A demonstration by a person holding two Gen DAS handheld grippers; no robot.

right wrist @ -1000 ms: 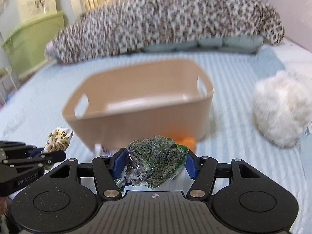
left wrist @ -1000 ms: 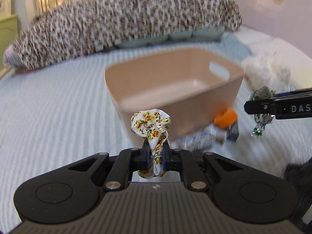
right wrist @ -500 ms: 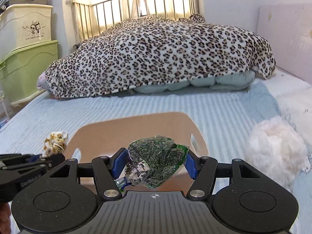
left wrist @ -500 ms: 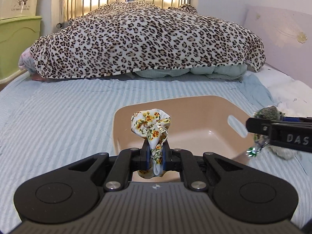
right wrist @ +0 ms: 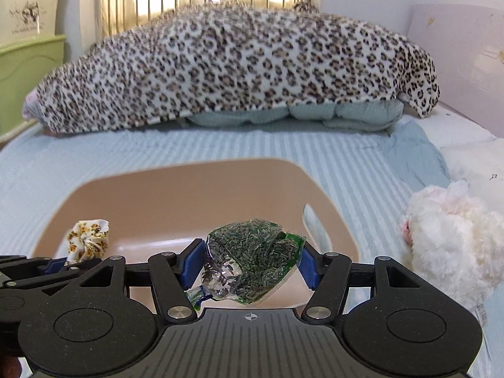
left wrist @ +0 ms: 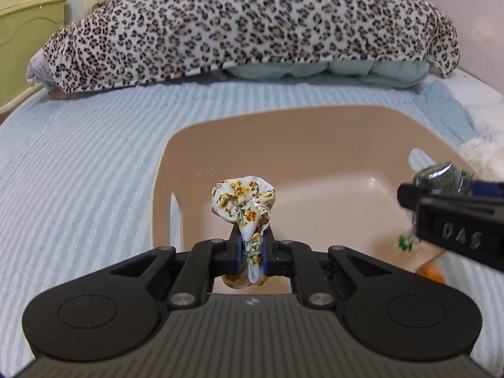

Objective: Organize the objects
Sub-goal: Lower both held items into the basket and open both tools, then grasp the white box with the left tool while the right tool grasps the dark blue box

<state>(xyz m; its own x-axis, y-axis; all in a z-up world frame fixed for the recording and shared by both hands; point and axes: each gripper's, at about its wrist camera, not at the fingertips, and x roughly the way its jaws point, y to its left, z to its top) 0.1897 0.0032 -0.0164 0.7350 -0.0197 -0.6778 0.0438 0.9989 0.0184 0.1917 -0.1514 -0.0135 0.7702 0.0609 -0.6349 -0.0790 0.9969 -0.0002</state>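
The left gripper has its fingers pinched narrow on a floral scrunchie, held above the beige bin on the striped bed. The right gripper clamps a clear packet of green bits between wider-set fingers, also over the bin. An orange item beside the bin is mostly hidden. A white plush toy lies near the bin's right side, with a leopard blanket behind.
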